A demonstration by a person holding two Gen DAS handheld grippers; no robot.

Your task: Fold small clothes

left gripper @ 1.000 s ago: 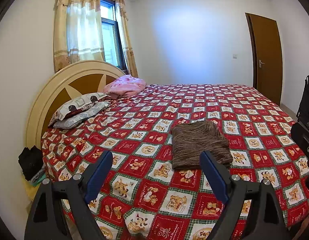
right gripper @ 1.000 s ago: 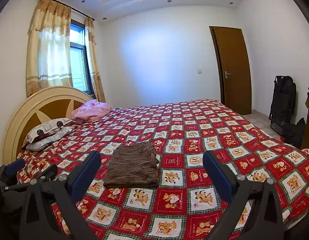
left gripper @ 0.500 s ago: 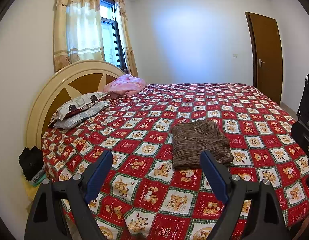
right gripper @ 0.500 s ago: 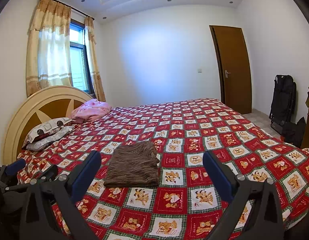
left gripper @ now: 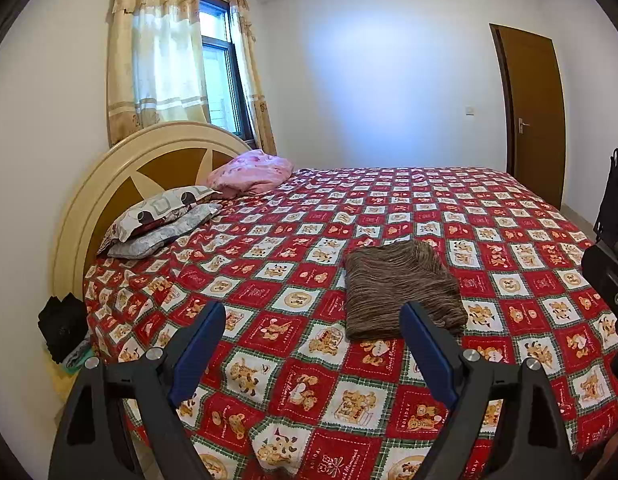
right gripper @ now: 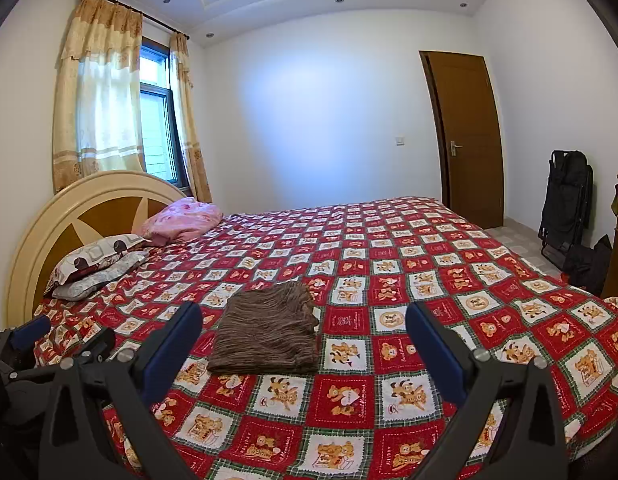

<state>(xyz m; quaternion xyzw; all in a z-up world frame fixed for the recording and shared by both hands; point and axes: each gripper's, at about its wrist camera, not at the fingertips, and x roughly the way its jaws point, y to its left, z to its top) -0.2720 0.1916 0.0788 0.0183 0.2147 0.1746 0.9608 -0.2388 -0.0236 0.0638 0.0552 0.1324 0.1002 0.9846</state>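
A brown striped garment (left gripper: pixel 401 288), folded into a neat rectangle, lies flat on the red patchwork bedspread (left gripper: pixel 293 264). It also shows in the right wrist view (right gripper: pixel 269 328). My left gripper (left gripper: pixel 313 316) is open and empty, held above the bed's near edge, short of the garment. My right gripper (right gripper: pixel 305 316) is open and empty, also back from the garment. The left gripper's blue finger shows at the left edge of the right wrist view (right gripper: pixel 29 330).
Two pillows (left gripper: pixel 161 220) and a pink bundle (left gripper: pixel 249 176) lie by the headboard (left gripper: pixel 121 184). A black bag (left gripper: pixel 63 328) sits beside the bed at left. A brown door (right gripper: pixel 465 136) and a black folded cart (right gripper: pixel 565 208) stand at right.
Both views have barely shifted. The garment lies as before and both grippers stay open.
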